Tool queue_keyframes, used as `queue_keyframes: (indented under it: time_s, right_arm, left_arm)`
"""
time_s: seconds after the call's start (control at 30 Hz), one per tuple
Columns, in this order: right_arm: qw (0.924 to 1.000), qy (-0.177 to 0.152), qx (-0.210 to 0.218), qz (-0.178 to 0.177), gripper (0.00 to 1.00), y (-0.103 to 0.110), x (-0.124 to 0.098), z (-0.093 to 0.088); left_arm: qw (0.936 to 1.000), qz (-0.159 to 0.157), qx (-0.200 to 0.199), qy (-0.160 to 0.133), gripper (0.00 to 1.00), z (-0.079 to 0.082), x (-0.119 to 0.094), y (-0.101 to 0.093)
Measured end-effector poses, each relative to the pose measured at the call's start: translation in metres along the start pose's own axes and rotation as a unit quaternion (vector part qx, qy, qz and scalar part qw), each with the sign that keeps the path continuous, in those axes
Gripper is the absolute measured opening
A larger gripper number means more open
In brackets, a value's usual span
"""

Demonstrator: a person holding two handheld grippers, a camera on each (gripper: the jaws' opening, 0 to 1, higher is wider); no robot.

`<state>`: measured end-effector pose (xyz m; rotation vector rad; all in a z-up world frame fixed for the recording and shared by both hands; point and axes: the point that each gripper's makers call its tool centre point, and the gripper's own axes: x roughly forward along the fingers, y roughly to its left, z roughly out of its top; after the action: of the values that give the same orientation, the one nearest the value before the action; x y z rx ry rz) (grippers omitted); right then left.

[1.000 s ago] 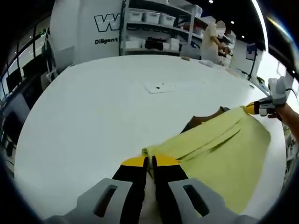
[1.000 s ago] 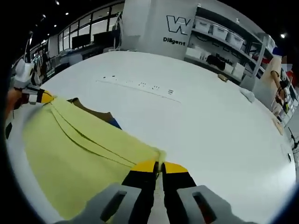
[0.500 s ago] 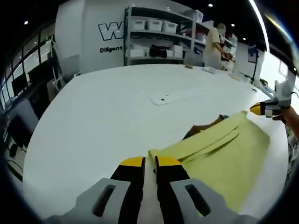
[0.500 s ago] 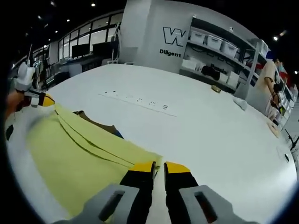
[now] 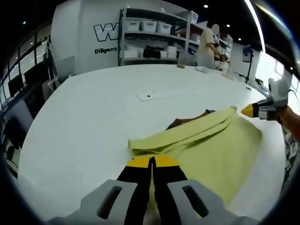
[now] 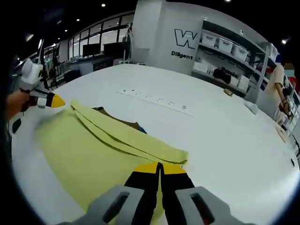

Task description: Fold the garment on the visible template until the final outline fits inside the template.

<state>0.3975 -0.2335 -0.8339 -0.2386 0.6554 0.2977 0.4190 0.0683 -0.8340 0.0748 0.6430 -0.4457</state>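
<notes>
A yellow garment (image 5: 215, 150) lies flat on the white table (image 5: 84, 117) with a narrow band folded over along its far edge. A brown template (image 5: 187, 122) peeks out from under that edge. My left gripper (image 5: 151, 161) is shut, empty, hovering over the garment's near corner. In the right gripper view the garment (image 6: 84, 145) spreads to the left, with the brown template (image 6: 119, 121) behind the fold. My right gripper (image 6: 159, 165) is shut with nothing in it, just short of the folded corner. Each gripper also appears beside the garment's far corner: right gripper (image 5: 248, 111), left gripper (image 6: 55, 101).
A white strip (image 5: 150, 95) lies on the table beyond the garment, seen as a row of marks (image 6: 159, 100) in the right gripper view. Shelves with bins (image 5: 150, 28) and a standing person (image 5: 206, 44) are past the table's far edge.
Both grippers let go of the garment's folded corners, drew back and shut again. The folded band now lies flat on the garment.
</notes>
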Motion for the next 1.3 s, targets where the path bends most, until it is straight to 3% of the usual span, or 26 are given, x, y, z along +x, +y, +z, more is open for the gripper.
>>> queue_keyframes:
  time_s: [0.37, 0.67, 1.3]
  right_arm:
    - [0.9999, 0.007, 0.009, -0.01, 0.0, -0.009, 0.01, -0.013]
    - [0.9999, 0.012, 0.002, -0.009, 0.0, -0.009, 0.028, -0.021]
    - [0.999, -0.042, 0.012, -0.005, 0.0, -0.023, 0.047, 0.025]
  left_arm:
    - [0.9998, 0.006, -0.006, 0.016, 0.0, -0.007, 0.023, 0.014]
    - [0.9998, 0.003, -0.006, 0.017, 0.0, -0.007, 0.032, 0.012]
    - [0.9994, 0.009, -0.03, -0.016, 0.0, 0.02, 0.051, 0.026]
